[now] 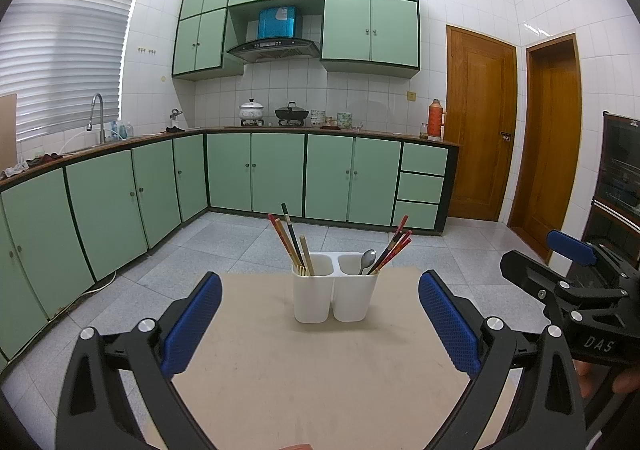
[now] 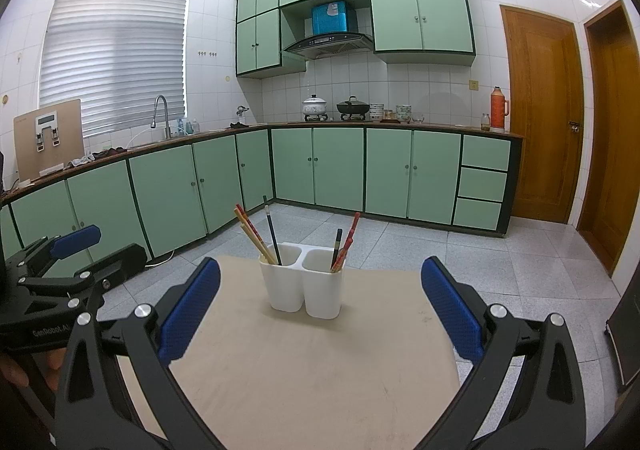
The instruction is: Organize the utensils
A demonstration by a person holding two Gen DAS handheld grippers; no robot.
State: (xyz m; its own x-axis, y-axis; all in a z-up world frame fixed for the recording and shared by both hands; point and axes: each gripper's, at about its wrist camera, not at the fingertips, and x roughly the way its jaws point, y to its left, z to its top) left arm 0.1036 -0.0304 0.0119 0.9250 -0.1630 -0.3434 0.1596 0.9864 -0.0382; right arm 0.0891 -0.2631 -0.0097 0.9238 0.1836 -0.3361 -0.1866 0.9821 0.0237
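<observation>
Left hand-held gripper (image 1: 320, 324): blue-padded fingers spread wide, holding nothing, over the near part of the beige counter (image 1: 280, 370). Right hand-held gripper (image 2: 320, 308): likewise spread wide and empty. Each appears side-on in the other's view; the right unit's body reads "DAS" in the left wrist view, the left unit's reads "GenRobot.AI" in the right wrist view.

The white two-compartment utensil holder (image 1: 335, 292) stands upright near the counter's far edge, well apart from both grippers, with bare surface all round it. Left compartment: a bundle of chopsticks (image 1: 294, 240) leaning left. Right compartment: red and dark chopsticks (image 1: 394, 250) leaning right.

The spoon (image 1: 367, 260) in the right compartment shows only in the left wrist view. The board with a white bracket (image 2: 50, 136) on the far kitchen worktop shows fully only in the right wrist view.
</observation>
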